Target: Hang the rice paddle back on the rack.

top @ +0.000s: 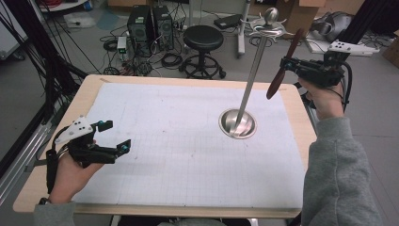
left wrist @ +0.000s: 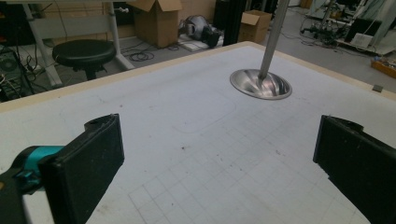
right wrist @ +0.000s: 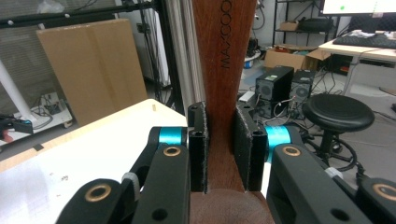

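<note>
We see the right tool (top: 288, 64) clamping a wooden spoon (top: 281, 67) in the air beside the metal stand (top: 252, 70); our left tool (top: 113, 136) gapes wide over the bench (top: 188, 155).

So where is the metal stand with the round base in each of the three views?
High view: the metal stand rises from its round base right of the table's centre.
Left gripper view: its base and lower pole sit upper right.
Right gripper view: a metal pole, probably the stand, rises behind the wooden utensil.
Shared landmark: the black stool.
</note>
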Tool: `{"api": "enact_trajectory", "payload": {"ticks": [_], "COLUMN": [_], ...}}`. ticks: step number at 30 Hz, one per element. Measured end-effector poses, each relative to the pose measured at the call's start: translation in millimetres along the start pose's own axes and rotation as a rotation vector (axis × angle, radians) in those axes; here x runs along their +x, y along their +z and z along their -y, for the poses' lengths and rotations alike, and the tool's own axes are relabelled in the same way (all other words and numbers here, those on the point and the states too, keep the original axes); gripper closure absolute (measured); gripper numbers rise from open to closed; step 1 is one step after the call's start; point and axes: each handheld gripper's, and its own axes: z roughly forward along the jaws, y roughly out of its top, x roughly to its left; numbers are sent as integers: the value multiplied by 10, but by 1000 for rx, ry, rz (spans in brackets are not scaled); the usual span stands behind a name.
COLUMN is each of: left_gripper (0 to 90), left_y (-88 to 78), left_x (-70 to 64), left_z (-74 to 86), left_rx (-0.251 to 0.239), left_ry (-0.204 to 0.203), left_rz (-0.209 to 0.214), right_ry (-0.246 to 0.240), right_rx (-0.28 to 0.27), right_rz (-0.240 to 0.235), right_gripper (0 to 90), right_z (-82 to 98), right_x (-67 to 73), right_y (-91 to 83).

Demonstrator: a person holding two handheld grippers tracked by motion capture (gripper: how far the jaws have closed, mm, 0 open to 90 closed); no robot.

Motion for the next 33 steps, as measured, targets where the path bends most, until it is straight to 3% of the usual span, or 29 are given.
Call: {"api": "enact_trajectory", "payload": {"ticks": [18, 33], "left_gripper": [23, 23], "left_y": [-21, -29], "left_x": [17, 23], "left_z": [7, 9], "left_rx": [-1, -2], "left_ry": [-3, -2], "left_rz": [-7, -9], "right_ry": [16, 12], "right_rx": [-5, -4], "right_rz": [-40, -40], "right_gripper": [771, 771], "right_z": [0, 2], "right_x": [27, 41], "right_y": [66, 109]}}
